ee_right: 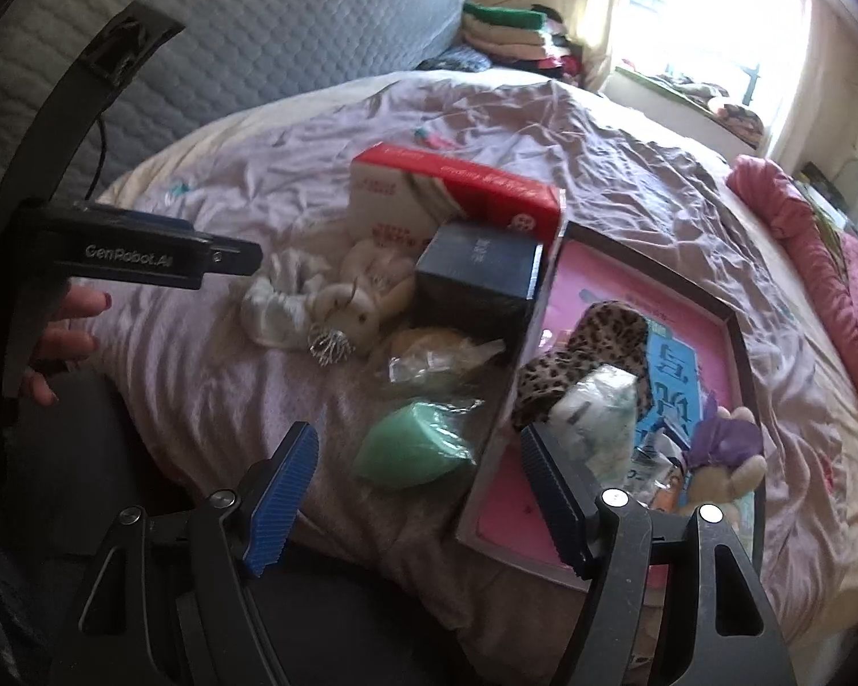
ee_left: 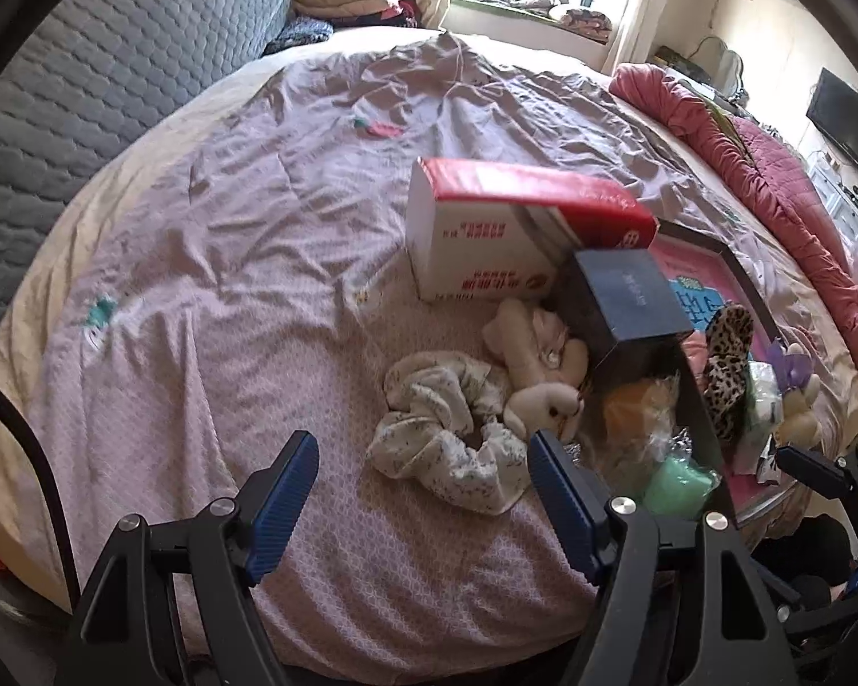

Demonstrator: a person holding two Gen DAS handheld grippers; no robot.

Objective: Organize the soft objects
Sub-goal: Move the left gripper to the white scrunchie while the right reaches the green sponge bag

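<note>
With jaws open and empty, both grippers are approaching: left gripper (ee_left: 423, 491) needing to close over the white scrunchie (ee_left: 446, 446), right gripper (ee_right: 417, 486) over the green sponge (ee_right: 412, 449).

The dark box (ee_left: 629, 297) hides part of the pink-lined tray (ee_left: 732, 268) and the orange bagged item (ee_left: 640, 406) behind its corner. The print on the red-and-white carton (ee_right: 452, 200) is too blurred to read. At the tray's near edge, the plush toy (ee_right: 732, 469) is half hidden by the purple piece (ee_right: 726, 437).
</note>
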